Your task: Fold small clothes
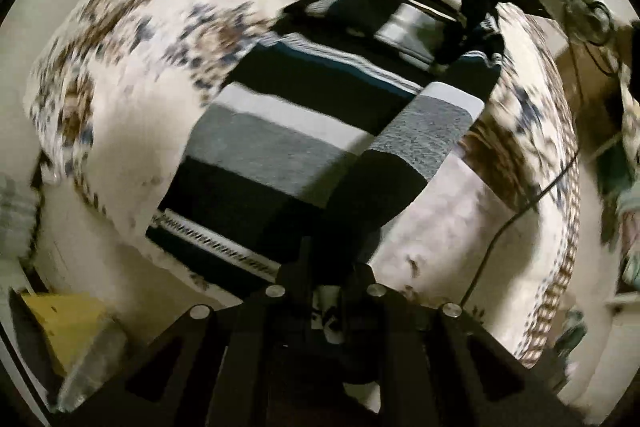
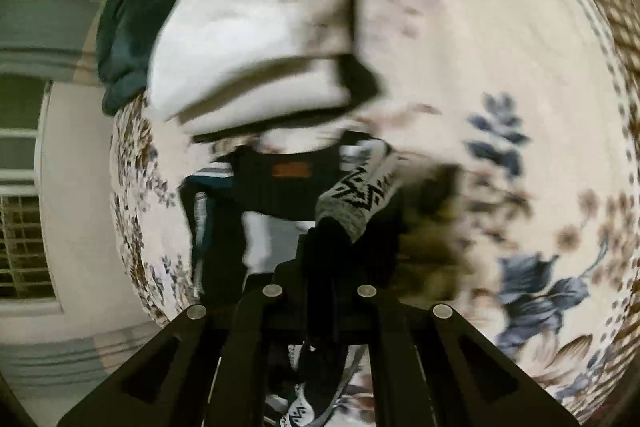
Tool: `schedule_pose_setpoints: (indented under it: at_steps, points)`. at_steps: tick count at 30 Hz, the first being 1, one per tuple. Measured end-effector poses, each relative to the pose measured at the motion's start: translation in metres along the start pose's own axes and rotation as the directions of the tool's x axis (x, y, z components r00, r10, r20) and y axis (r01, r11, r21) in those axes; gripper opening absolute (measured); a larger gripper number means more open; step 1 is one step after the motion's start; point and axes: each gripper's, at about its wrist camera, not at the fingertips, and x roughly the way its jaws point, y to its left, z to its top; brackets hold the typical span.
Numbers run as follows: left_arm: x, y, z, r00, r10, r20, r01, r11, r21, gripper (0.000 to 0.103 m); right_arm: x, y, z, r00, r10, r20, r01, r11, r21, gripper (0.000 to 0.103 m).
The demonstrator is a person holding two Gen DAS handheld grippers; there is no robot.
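Left wrist view looks down on a striped garment (image 1: 280,131), banded in dark navy, grey and white, lying on a floral bedspread (image 1: 132,39). One edge of it rises toward the camera and disappears between the fingers of the left gripper (image 1: 326,267), which are drawn close together on the dark cloth. Far across the fabric, the right gripper (image 1: 472,27) appears small and dark at the garment's opposite end, apparently pinching it too.

Right wrist view is heavily blurred. The right tool's fingers sit close together with dark fabric and a grey-and-black patterned band (image 2: 356,199) bunched between them. Beyond lie white folded clothes (image 2: 248,67), a dark green cloth (image 2: 124,27), and the garment's neckline with a small orange label (image 2: 290,171).

This looks like a fold in progress, with both ends lifted. To do it well, both hands should likely travel together at equal height, keeping the cloth taut so the edges meet squarely before release.

Only the left view shows the full stripe pattern and both tools at once; only the right view shows the label, the patterned band and the stacked clothes.
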Motion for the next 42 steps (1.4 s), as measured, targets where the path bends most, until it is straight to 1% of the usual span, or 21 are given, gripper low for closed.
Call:
schedule_pose_setpoints:
  at_steps: [2, 5, 9, 11, 14, 18, 21, 22, 23, 24, 25, 26, 27, 28, 30, 32, 33, 35, 38, 40, 42]
  points:
    - [0.007, 0.033, 0.005, 0.999, -0.033, -0.023, 0.031, 0.996, -0.078, 0.007, 0.01, 0.049, -0.001, 1.0, -0.03, -0.005, 0.03, 0.999, -0.042, 0.007]
    - [0.017, 0.067, 0.009, 0.998, -0.049, -0.039, 0.044, 0.99, -0.132, 0.007, 0.038, 0.117, -0.002, 0.997, -0.077, -0.01, 0.076, 0.993, -0.093, 0.007]
    - [0.042, 0.118, 0.013, 0.993, -0.094, -0.074, 0.076, 0.974, -0.212, 0.007, 0.096, 0.198, -0.002, 0.988, -0.153, -0.015, 0.149, 0.979, -0.139, 0.007]
    - [0.057, 0.143, 0.015, 0.989, -0.116, -0.093, 0.091, 0.965, -0.245, 0.007, 0.134, 0.237, -0.002, 0.978, -0.208, -0.015, 0.203, 0.966, -0.16, 0.007]
    - [0.082, 0.172, 0.017, 0.983, -0.138, -0.119, 0.101, 0.956, -0.274, 0.007, 0.182, 0.275, 0.001, 0.963, -0.269, -0.016, 0.262, 0.949, -0.174, 0.007]
    - [0.114, 0.2, 0.022, 0.972, -0.177, -0.157, 0.123, 0.945, -0.304, 0.008, 0.237, 0.3, 0.001, 0.935, -0.354, -0.017, 0.345, 0.921, -0.183, 0.007]
    - [0.135, 0.213, 0.024, 0.959, -0.204, -0.196, 0.137, 0.941, -0.308, 0.013, 0.264, 0.301, 0.001, 0.91, -0.414, -0.031, 0.402, 0.897, -0.181, 0.007]
    - [0.14, 0.217, 0.023, 0.955, -0.204, -0.214, 0.133, 0.943, -0.305, 0.017, 0.271, 0.298, 0.002, 0.905, -0.424, -0.041, 0.411, 0.894, -0.176, 0.008]
    - [0.141, 0.221, 0.023, 0.953, -0.202, -0.226, 0.128, 0.944, -0.303, 0.021, 0.276, 0.295, 0.003, 0.905, -0.421, -0.055, 0.408, 0.898, -0.166, 0.01]
    - [0.139, 0.227, 0.022, 0.952, -0.203, -0.227, 0.129, 0.944, -0.304, 0.028, 0.277, 0.292, 0.003, 0.911, -0.408, -0.061, 0.395, 0.906, -0.154, 0.016]
    - [0.135, 0.234, 0.02, 0.953, -0.2, -0.23, 0.125, 0.945, -0.303, 0.032, 0.275, 0.289, 0.002, 0.924, -0.375, -0.076, 0.362, 0.922, -0.139, 0.022]
    - [0.132, 0.238, 0.019, 0.952, -0.197, -0.235, 0.122, 0.946, -0.299, 0.033, 0.273, 0.287, 0.0, 0.935, -0.342, -0.087, 0.33, 0.935, -0.133, 0.037]
    - [0.127, 0.244, 0.018, 0.952, -0.189, -0.242, 0.114, 0.949, -0.294, 0.038, 0.267, 0.284, -0.003, 0.952, -0.29, -0.101, 0.278, 0.953, -0.118, 0.051]
    - [0.12, 0.25, 0.018, 0.952, -0.173, -0.253, 0.097, 0.953, -0.288, 0.043, 0.258, 0.28, -0.008, 0.965, -0.241, -0.1, 0.231, 0.968, -0.097, 0.055]
    - [0.108, 0.259, 0.02, 0.952, -0.166, -0.258, 0.088, 0.953, -0.289, 0.046, 0.238, 0.272, -0.02, 0.984, -0.157, -0.086, 0.152, 0.986, -0.064, 0.07]
    - [0.093, 0.264, 0.031, 0.955, -0.157, -0.253, 0.077, 0.951, -0.3, 0.047, 0.213, 0.259, -0.038, 0.993, -0.081, -0.083, 0.078, 0.996, -0.036, 0.075]
    - [0.086, 0.264, 0.039, 0.956, -0.164, -0.242, 0.086, 0.948, -0.306, 0.048, 0.202, 0.253, -0.046, 0.995, -0.057, -0.08, 0.055, 0.998, -0.031, 0.075]
    - [0.075, 0.26, 0.061, 0.963, -0.168, -0.209, 0.1, 0.948, -0.302, 0.052, 0.174, 0.234, -0.069, 0.997, -0.045, -0.056, 0.043, 0.998, -0.039, 0.078]
    - [0.063, 0.237, 0.111, 0.972, -0.196, -0.131, 0.155, 0.95, -0.269, 0.059, 0.137, 0.197, -0.101, 0.998, -0.067, -0.003, 0.067, 0.996, -0.06, 0.08]
    - [0.061, 0.207, 0.157, 0.969, -0.235, -0.073, 0.213, 0.949, -0.23, 0.061, 0.118, 0.171, -0.115, 0.994, -0.105, 0.032, 0.107, 0.992, -0.061, 0.08]
    - [0.067, 0.181, 0.196, 0.963, -0.267, -0.033, 0.256, 0.948, -0.189, 0.063, 0.105, 0.138, -0.124, 0.993, -0.111, 0.034, 0.112, 0.993, -0.028, 0.08]
